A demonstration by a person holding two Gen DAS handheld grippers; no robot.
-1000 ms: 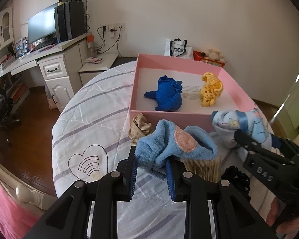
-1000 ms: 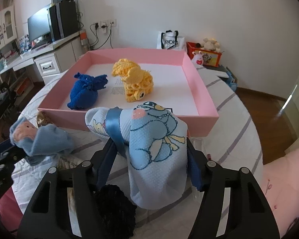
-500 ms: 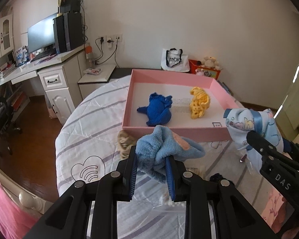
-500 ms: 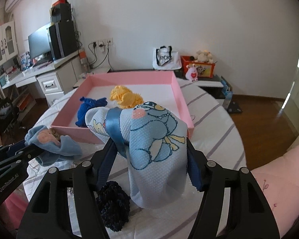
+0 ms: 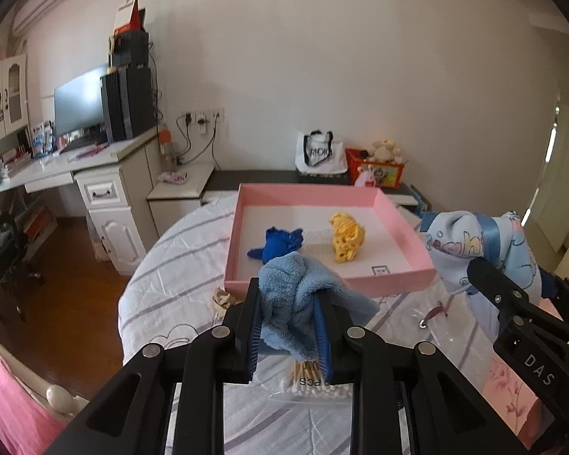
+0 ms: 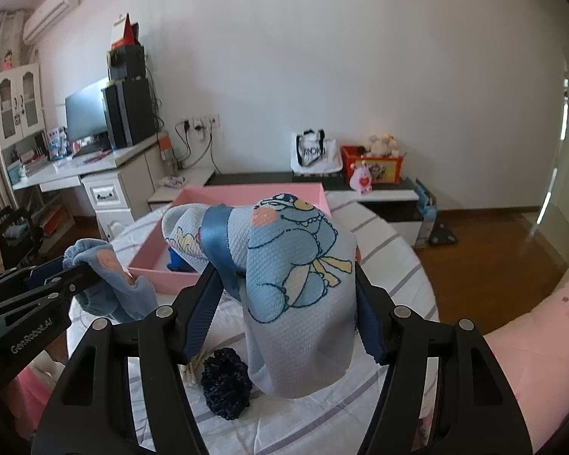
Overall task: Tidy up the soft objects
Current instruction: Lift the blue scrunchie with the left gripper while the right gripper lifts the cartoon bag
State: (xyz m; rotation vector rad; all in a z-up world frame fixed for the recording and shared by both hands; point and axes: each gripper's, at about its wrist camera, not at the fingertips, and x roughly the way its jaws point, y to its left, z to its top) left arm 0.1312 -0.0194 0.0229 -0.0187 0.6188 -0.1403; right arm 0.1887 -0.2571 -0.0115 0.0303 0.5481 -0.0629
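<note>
Right gripper clamped around a pale blue cartoon-print cloth bundle, blue ribbon looped at its ten o'clock. Behind, at twelve o'clock, pink tray on the striped tablecloth. At nine o'clock, left gripper pinching a fluffy light blue cloth. Dark navy knitted ball lying on the tablecloth at seven o'clock, just below the bundle. Pink sleeve at four o'clock.
</note>
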